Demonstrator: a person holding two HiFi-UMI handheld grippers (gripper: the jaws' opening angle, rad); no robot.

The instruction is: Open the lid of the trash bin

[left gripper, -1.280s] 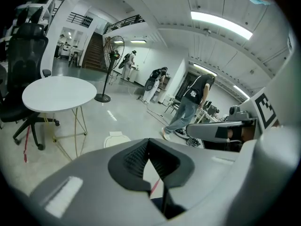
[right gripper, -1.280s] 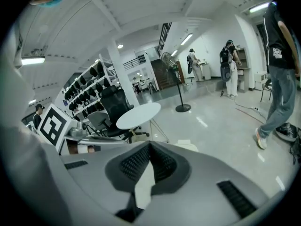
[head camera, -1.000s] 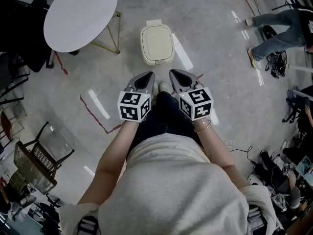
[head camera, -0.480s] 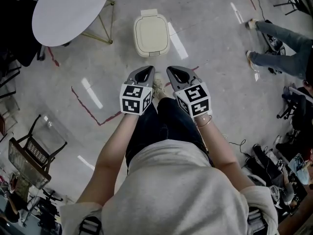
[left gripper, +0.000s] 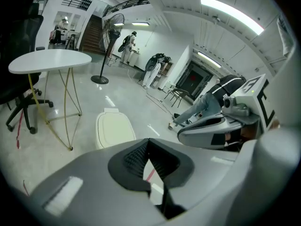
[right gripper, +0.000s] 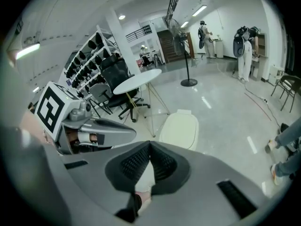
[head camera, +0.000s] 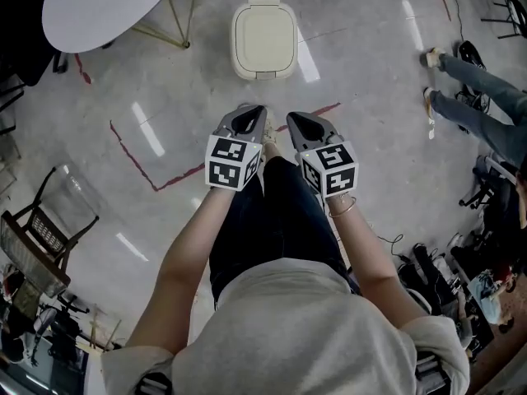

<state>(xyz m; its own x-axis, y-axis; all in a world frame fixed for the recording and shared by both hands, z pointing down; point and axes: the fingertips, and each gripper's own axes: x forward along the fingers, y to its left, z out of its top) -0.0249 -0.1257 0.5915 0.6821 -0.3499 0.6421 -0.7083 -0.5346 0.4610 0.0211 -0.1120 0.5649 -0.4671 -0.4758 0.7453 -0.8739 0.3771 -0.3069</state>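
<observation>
The cream trash bin (head camera: 264, 41) stands on the concrete floor ahead with its lid down; it also shows as the bin (left gripper: 113, 130) in the left gripper view and the bin (right gripper: 179, 130) in the right gripper view. My left gripper (head camera: 251, 112) and right gripper (head camera: 295, 119) are held side by side at waist height, short of the bin and pointing toward it. Both are shut with nothing between the jaws, as the left gripper (left gripper: 148, 141) and right gripper (right gripper: 150, 144) show in their own views. Neither touches the bin.
A round white table (head camera: 107, 2) on thin gold legs stands left of the bin. Red tape lines (head camera: 132, 151) mark the floor. A folding chair (head camera: 37, 237) is at the left. A person's legs (head camera: 478, 81) are at the right, with cables and gear at lower right.
The head view has shifted, and the bin now sits higher in it and the table further to the upper left. The legs at the right have moved. Both grippers stay shut, side by side.
</observation>
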